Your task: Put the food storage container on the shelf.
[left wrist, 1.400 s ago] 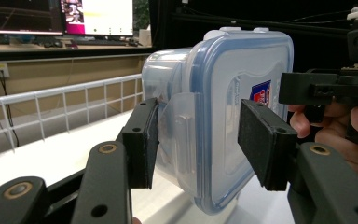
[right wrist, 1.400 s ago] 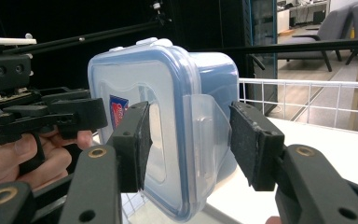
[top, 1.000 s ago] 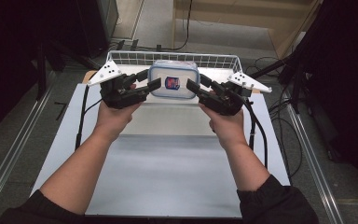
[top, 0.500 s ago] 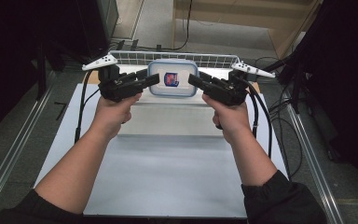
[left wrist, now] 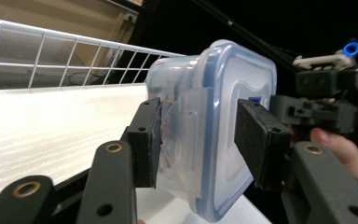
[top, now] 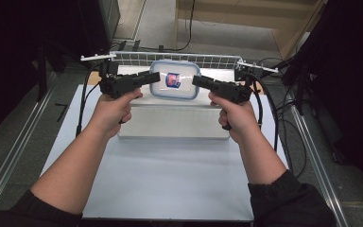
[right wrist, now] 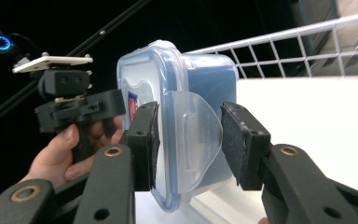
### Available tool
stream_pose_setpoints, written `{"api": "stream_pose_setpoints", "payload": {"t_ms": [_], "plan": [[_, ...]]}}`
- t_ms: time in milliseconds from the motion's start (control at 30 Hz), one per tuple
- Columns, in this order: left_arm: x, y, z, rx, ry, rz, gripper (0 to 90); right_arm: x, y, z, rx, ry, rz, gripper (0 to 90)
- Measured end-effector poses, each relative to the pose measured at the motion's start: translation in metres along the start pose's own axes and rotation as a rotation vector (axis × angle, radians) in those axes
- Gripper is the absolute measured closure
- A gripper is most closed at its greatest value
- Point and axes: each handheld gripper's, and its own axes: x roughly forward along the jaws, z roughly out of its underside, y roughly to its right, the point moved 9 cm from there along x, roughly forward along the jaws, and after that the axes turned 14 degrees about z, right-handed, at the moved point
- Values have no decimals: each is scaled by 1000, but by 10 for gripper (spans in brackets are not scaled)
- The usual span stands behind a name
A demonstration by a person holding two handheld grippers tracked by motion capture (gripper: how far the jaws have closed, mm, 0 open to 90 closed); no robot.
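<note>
Both grippers, left (top: 154,77) and right (top: 197,81), clamped on opposite side latches of lidded plastic container (top: 173,86), held lifted between them above wire basket (top: 137,59).

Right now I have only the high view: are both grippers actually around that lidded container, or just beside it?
Observer: Around it. In the left gripper view, the left gripper has a pad on either side of the container edge, straddling a clear latch flap.
Operator: And the right?
Observer: The same. The right gripper straddles the opposite flap, which flares out from the lid.
Operator: Clamped?
Observer: I cannot tell. The pads sit close, but contact isn't clear.
</note>
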Motion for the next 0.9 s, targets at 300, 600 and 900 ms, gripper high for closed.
{"api": "stream_pose_setpoints", "payload": {"t_ms": [300, 600, 900], "plan": [[2, -4, 1, -75, -3, 12, 553, 3, 8, 1, 54, -65, -23, 590], [9, -11, 6, -159, -24, 12, 553, 5, 19, -2, 126, -112, -40, 600], [14, -15, 11, -181, -43, 0, 550, 7, 28, -3, 158, -135, -31, 600]]}}
